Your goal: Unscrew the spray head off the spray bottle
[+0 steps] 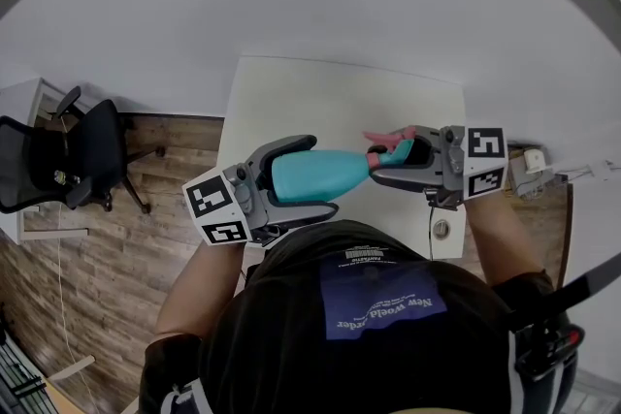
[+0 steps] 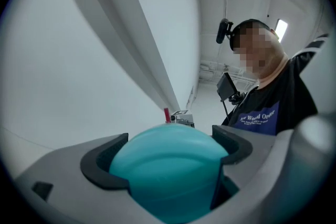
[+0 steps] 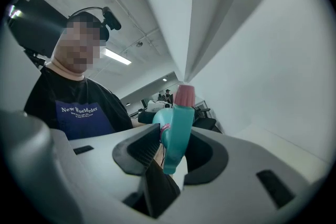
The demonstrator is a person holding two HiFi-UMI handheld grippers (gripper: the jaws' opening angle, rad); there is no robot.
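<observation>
A teal spray bottle (image 1: pixel 309 175) lies level in the air over the white table (image 1: pixel 340 97). My left gripper (image 1: pixel 320 176) is shut on its wide body, one jaw above and one below. In the left gripper view the bottle's rounded base (image 2: pixel 170 165) fills the space between both dark pads (image 2: pixel 102 162). My right gripper (image 1: pixel 393 153) is shut on the teal spray head (image 1: pixel 400 153), whose pink nozzle (image 1: pixel 380 141) pokes out toward the table's far side. The right gripper view shows the spray head (image 3: pixel 176 131) standing between the jaws with the pink nozzle (image 3: pixel 185 95) on top.
A black office chair (image 1: pixel 73 160) stands on the wooden floor at the left. A small white box (image 1: pixel 529 160) with cables sits beyond the table's right edge. A round grommet (image 1: pixel 441 229) is set in the table near the person's body.
</observation>
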